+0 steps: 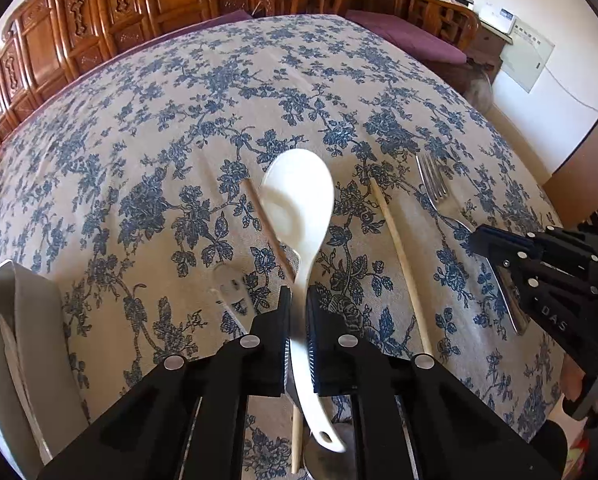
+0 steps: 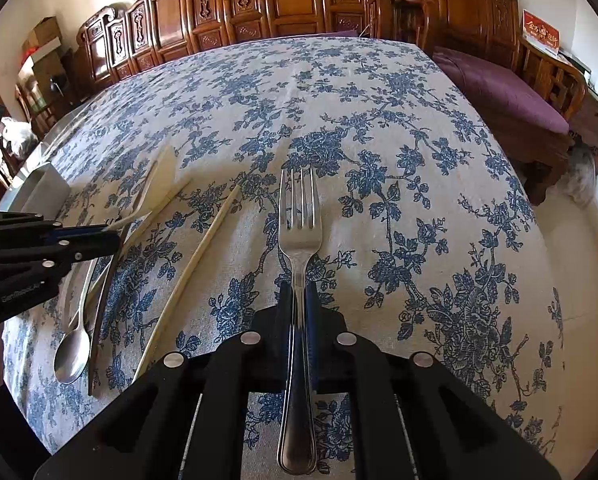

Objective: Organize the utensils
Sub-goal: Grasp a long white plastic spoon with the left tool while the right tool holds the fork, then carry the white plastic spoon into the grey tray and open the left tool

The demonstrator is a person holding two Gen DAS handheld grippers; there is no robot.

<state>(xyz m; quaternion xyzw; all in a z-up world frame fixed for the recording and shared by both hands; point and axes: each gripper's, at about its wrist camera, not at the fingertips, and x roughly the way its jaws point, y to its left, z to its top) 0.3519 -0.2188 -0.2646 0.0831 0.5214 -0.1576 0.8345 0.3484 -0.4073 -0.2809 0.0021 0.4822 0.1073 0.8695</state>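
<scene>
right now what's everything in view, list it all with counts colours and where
white spoon: 1, white, gripped by the handle in the left gripper
fork: 1, silver, gripped in the right gripper
chopsticks: 2, pale wood, on the cloth, apart
metal spoon: 1, silver, on the cloth near the left gripper
tray: 1, grey, left table edge
tablecloth: 1, cream with blue flowers, over the table
wooden cabinets: carved brown row, behind the table
purple cushion: 1, on a wooden bench, right
left gripper: 1, black
right gripper: 1, black
</scene>
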